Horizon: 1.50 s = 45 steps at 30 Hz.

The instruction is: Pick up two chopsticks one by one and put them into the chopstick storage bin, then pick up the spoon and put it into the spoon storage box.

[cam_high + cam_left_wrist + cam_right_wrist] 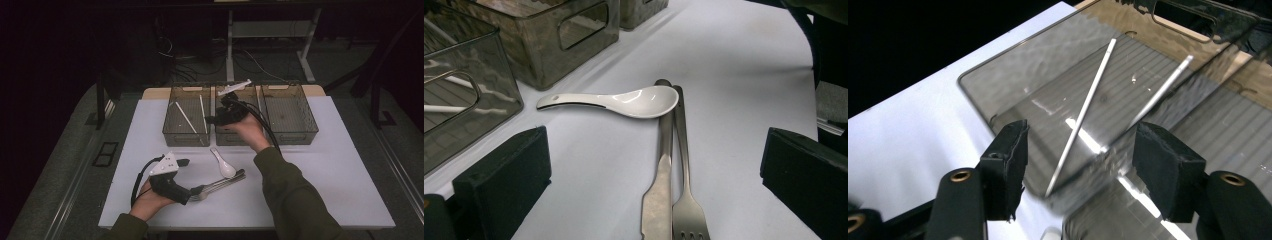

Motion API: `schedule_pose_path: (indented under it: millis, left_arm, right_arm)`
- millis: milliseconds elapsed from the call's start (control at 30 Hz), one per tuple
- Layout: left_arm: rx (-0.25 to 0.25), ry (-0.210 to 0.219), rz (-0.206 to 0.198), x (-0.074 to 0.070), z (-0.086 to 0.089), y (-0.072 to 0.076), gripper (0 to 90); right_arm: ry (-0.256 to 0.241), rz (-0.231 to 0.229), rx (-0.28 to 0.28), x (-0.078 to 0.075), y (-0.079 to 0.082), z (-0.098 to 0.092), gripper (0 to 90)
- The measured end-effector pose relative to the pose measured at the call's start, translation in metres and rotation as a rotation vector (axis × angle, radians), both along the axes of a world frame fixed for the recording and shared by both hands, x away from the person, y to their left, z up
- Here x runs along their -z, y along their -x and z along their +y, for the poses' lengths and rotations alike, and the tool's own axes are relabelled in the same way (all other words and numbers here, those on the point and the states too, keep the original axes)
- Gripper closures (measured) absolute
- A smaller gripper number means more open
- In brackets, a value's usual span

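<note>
- Here, a white table [325,165] carries three smoky see-through plastic bins in a row at its far side: left bin [172,131], middle bin [235,137], right bin [300,132]. Walls glossy, floors ribbed, handle slots cut in the ends.
- Left bin holds two thin white chopsticks [1083,112], lying crossed at an angle on the ribbed floor.
- Right gripper [216,119] held over the middle bin's near-left corner; in its own view the blocky black jaws stand spread with nothing between them.
- Left gripper [184,162] low at the table's near-left, jaws wide apart, gripping nothing; matte black pads [504,175].
- Between the hands on the table: a glossy white ceramic soup spoon [619,101], bowl up.
- Just beside it, touching the bowl, a brushed-steel knife [663,170] and fork [686,200] lie side by side, parallel.
</note>
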<state>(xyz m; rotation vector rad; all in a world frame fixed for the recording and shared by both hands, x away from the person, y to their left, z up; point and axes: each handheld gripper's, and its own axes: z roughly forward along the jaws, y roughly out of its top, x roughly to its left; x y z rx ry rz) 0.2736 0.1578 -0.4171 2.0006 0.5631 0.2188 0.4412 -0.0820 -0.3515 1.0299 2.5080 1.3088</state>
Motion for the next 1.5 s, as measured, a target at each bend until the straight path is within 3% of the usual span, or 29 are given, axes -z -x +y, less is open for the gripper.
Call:
schedule_pose_path:
  millis: [800,1067,1500]
  left_arm:
    - [-0.013,-0.025,0.008,0.002,0.0,-0.001,0.0]
    - [-0.021,-0.025,0.009,0.001,0.001,-0.002,0.0]
    - [-0.019,-0.037,0.009,0.002,0.003,-0.003,0.0]
  right_arm:
    - [-0.065,-0.036,-0.037,0.024,0.089,-0.11,30.3]
    - [-0.001,-0.072,0.014,0.04,0.119,-0.139,27.5]
    - [-0.028,-0.096,0.088,0.064,0.156,-0.182,23.2]
